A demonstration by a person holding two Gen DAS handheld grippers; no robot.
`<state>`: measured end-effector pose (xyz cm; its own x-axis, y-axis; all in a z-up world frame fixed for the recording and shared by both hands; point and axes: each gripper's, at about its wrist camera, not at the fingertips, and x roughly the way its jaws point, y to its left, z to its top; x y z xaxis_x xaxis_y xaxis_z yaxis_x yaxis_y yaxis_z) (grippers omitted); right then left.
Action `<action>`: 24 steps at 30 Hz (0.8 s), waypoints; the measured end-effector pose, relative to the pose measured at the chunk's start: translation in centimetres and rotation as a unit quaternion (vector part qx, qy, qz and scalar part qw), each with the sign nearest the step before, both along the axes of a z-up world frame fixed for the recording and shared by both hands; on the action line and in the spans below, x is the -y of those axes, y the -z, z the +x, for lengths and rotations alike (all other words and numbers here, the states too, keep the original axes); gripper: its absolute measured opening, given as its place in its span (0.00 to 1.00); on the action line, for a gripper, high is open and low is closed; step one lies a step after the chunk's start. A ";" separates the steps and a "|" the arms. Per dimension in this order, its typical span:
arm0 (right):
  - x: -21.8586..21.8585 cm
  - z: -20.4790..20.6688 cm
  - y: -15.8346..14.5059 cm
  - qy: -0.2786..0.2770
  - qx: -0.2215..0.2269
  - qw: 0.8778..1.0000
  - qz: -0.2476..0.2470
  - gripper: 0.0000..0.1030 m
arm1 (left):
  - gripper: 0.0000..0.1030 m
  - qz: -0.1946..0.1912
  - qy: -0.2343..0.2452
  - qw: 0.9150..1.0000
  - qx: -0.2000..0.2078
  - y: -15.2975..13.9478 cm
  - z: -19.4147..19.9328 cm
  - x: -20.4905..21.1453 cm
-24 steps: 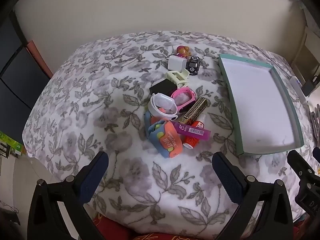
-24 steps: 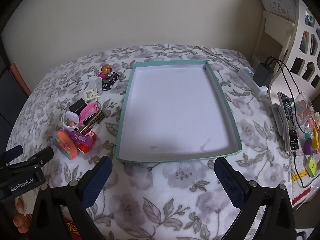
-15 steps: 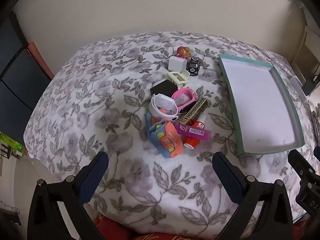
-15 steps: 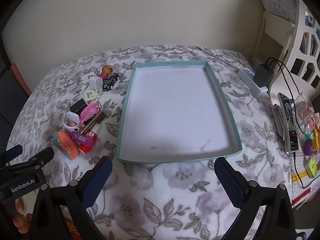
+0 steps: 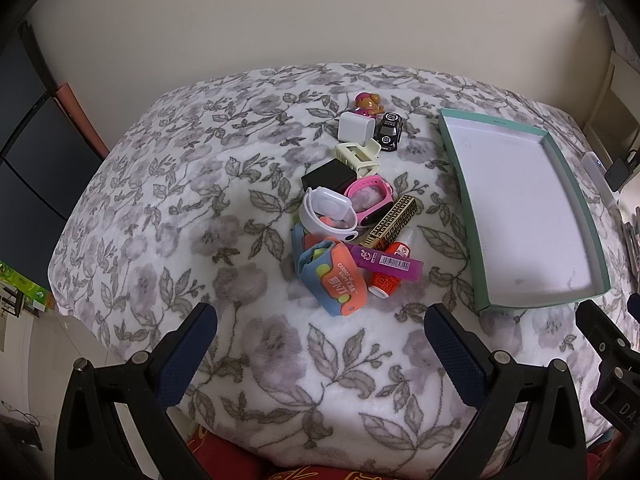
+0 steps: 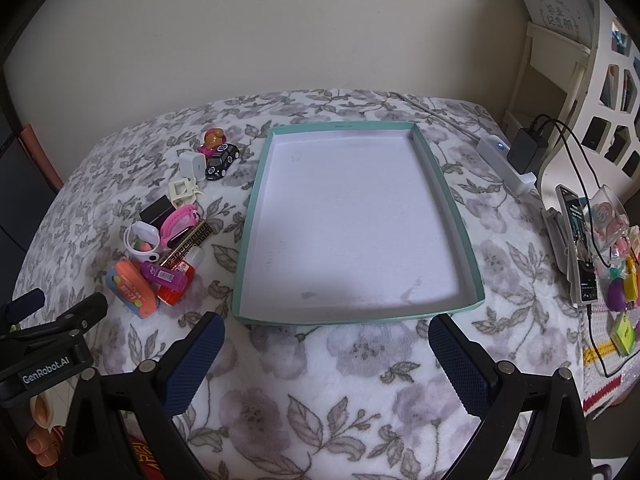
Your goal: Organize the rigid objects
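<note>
Nothing sorted yet, by the look of it; teal tray (image 6: 460,240) holds nothing, white floor bare apart from a few faint marks. All the small stuff sits in a loose pile (image 5: 352,216) just left of the tray, not touching it.

Pile contents, far to near: pink figure (image 5: 367,103), white charger cube (image 5: 355,127), black toy car (image 5: 389,126), cream clip (image 5: 359,155), black box (image 5: 329,176), pink watch (image 5: 368,199), white watch (image 5: 329,215), gold-black patterned box (image 5: 392,222), red glue bottle (image 5: 390,266) with purple box (image 5: 386,263) lying across it, orange-blue case (image 5: 334,276) nearest. Several overlap, so top ones likely come off first.

Left tongs (image 5: 320,344) spread wide, gripping nothing, hovering short of the pile; right tongs (image 6: 326,354) likewise wide and unloaded, just short of the tray's near wall. Whole job left: every item still to move.

Surface is a bed under a grey floral blanket (image 5: 180,208); soft, so items may tilt when nudged. Plain beige wall (image 6: 280,32) behind; white shelf unit (image 6: 592,80) at right, with a power strip (image 6: 506,164), cables, phone (image 6: 578,240) and bright toys by the bed edge; dark cabinet (image 5: 28,152) at left.
</note>
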<state>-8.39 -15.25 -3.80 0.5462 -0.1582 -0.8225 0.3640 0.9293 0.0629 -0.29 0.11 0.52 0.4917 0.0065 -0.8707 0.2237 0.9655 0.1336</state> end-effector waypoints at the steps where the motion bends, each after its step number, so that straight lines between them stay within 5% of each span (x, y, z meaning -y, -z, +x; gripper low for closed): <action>1: 0.2 -0.1 0.1 0.000 0.000 1.000 0.000 1.00 | 1.00 0.000 0.000 1.000 0.000 0.0 0.0 0.1; 24: 0.2 -0.1 0.3 0.000 0.000 1.000 -0.001 1.00 | 1.00 0.001 0.000 1.000 0.001 0.1 -0.1 0.1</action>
